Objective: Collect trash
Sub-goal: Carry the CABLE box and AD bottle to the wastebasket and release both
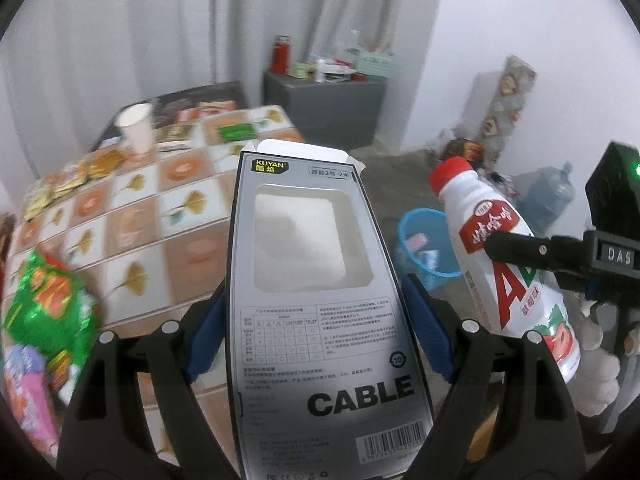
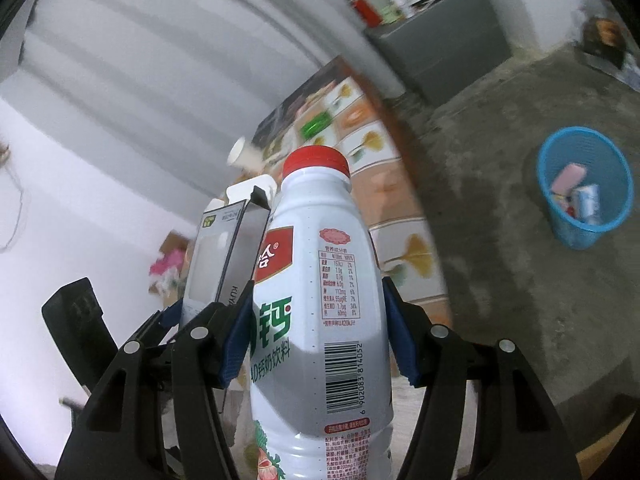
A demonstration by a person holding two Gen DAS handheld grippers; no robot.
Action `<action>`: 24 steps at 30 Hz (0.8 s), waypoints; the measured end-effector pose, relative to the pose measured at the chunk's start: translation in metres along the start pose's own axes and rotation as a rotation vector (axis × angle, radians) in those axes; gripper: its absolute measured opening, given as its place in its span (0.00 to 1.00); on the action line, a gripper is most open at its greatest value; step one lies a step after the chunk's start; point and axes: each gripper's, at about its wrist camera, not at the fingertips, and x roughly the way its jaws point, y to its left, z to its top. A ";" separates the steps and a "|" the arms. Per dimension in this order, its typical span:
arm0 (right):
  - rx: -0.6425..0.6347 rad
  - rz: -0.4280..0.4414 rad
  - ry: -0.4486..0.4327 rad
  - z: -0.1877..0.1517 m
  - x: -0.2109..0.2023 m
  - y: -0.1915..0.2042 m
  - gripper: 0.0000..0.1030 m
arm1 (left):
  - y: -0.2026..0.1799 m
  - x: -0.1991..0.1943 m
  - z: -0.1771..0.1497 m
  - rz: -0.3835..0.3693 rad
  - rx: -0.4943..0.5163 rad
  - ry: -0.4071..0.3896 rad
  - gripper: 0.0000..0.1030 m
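Observation:
My left gripper (image 1: 316,320) is shut on a grey cable box (image 1: 316,280) with a window cutout, held upright above the table edge. My right gripper (image 2: 316,328) is shut on a white milk-drink bottle (image 2: 320,300) with a red cap; the bottle (image 1: 508,256) and right gripper (image 1: 516,250) also show at the right of the left wrist view. The cable box (image 2: 224,256) shows left of the bottle in the right wrist view. A blue mesh trash basket (image 1: 424,248) stands on the floor, holding a few wrappers; it also shows in the right wrist view (image 2: 584,188).
A table with a patterned cloth (image 1: 132,208) carries a paper cup (image 1: 138,128), a green snack bag (image 1: 48,296) and several small wrappers. A grey cabinet (image 1: 324,108) with clutter stands at the back wall. A water jug (image 1: 548,192) and boxes sit in the corner.

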 end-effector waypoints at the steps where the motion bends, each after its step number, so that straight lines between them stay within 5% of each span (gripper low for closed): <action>1: 0.028 -0.015 -0.022 0.001 -0.010 -0.014 0.57 | -0.005 0.004 0.004 -0.020 0.004 0.008 0.76; 11: 0.342 -0.089 -0.142 0.022 -0.054 -0.163 0.57 | -0.099 0.117 0.065 -0.219 0.113 0.180 0.76; 20: 0.578 -0.077 -0.143 0.091 -0.015 -0.286 0.58 | -0.191 0.270 0.108 -0.332 0.121 0.376 0.77; 24: 0.689 -0.109 -0.150 0.124 0.011 -0.349 0.72 | -0.227 0.339 0.121 -0.341 0.046 0.438 0.83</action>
